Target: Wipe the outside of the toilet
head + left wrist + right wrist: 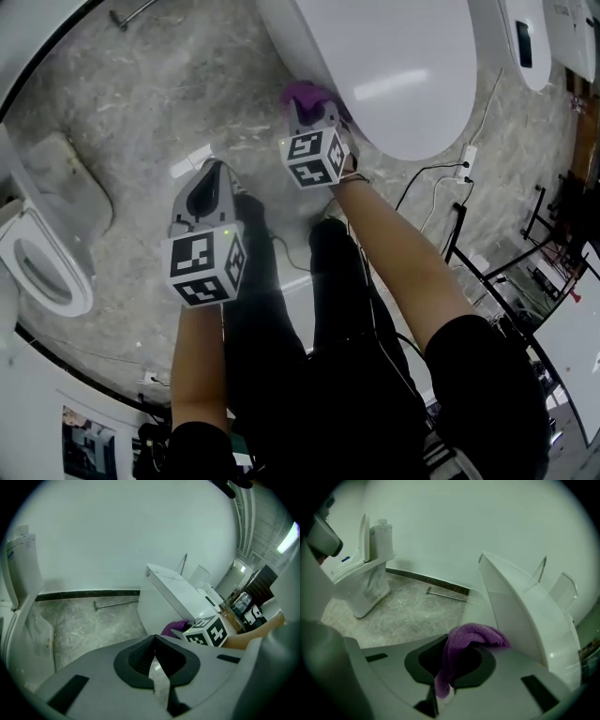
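A white toilet [394, 66] with its lid down fills the top of the head view; its side wall [520, 616] rises just right of my right gripper. My right gripper [309, 105] is shut on a purple cloth [471, 641], and the cloth [305, 94] presses against the toilet's outer left side. My left gripper [208, 183] hangs over the floor, lower left of the right one, shut with nothing between its jaws. In the left gripper view the same toilet [178, 597], the cloth [174, 628] and the right gripper's marker cube [206, 632] show ahead.
A second white toilet [42, 253] stands at the left, seen too in the right gripper view as toilet [361, 573]. A metal rod [447, 595] lies on the grey marble floor [159, 103] by the wall. Cables [441, 187] and a black stand [525, 244] sit at right. The person's legs fill the bottom.
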Tool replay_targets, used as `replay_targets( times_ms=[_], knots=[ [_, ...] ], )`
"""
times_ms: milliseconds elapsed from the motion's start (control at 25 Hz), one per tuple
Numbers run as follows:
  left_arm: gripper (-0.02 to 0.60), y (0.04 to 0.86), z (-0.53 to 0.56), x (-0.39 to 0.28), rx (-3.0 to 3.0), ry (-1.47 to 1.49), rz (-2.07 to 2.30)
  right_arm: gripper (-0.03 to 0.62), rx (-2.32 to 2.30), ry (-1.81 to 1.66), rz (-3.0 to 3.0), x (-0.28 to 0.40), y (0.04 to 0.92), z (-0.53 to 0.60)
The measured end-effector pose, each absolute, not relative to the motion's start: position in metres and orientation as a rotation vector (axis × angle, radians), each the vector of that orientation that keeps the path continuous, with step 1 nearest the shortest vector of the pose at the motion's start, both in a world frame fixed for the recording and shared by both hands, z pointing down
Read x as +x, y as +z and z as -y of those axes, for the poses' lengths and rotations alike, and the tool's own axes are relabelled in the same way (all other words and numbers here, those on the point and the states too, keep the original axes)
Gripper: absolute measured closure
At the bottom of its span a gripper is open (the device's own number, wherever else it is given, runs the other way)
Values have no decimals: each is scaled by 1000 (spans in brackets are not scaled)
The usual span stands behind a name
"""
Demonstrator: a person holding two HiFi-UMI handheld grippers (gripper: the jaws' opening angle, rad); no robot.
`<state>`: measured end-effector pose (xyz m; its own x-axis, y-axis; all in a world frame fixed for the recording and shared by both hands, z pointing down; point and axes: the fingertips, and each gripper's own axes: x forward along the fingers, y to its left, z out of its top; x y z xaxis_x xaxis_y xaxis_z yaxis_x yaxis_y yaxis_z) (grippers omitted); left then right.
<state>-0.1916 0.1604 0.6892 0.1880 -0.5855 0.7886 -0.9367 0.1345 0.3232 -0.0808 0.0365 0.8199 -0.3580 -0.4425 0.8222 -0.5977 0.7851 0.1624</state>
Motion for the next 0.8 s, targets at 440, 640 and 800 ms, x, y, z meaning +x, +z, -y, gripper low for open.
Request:
replay_targets(
  times_ms=[440, 640, 800],
  knots=[
    [574, 713, -123, -308, 1567, 515, 1471, 548, 1038, 171, 1831, -138, 843, 40],
    [574, 720, -114, -340, 1571, 533, 1452, 548, 1066, 179, 1786, -152, 848, 59],
    [574, 724, -103, -362, 1566, 551, 1470, 548, 1102, 180, 1782, -165, 848, 77]
  ],
)
